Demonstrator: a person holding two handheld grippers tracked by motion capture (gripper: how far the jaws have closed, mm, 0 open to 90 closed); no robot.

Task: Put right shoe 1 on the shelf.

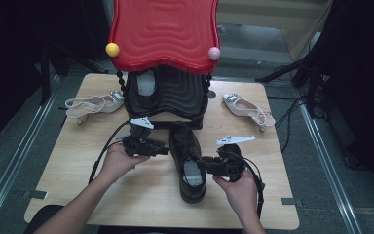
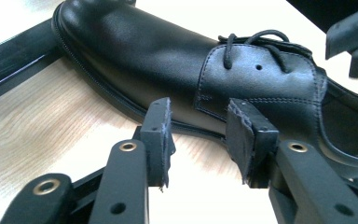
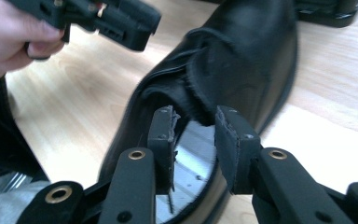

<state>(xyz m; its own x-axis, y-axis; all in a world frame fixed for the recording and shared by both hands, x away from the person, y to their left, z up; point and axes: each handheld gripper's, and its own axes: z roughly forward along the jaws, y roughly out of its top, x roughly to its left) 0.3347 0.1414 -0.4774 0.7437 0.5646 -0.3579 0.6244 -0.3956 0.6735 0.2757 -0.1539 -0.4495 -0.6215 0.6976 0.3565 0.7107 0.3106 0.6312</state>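
Observation:
A black lace-up leather shoe (image 1: 189,146) lies on the wooden table (image 1: 78,161), toe toward the rack. My left gripper (image 1: 164,148) is at the shoe's left side, open; in the left gripper view its jaws (image 2: 198,135) stand just short of the shoe's (image 2: 168,60) side near the laces, with nothing between them. My right gripper (image 1: 200,164) is at the shoe's right rim, open. In the right gripper view the jaws (image 3: 195,135) hover over the shoe's (image 3: 256,51) opening, with the pale insole (image 3: 193,154) showing between them. The left gripper (image 3: 140,28) appears there, top left.
A rack with a red wavy top (image 1: 163,31) and a black base (image 1: 175,97) stands at the table's far middle, another dark shoe (image 1: 145,87) inside it. A pale strappy sandal (image 1: 95,104) lies far left, another (image 1: 248,108) far right.

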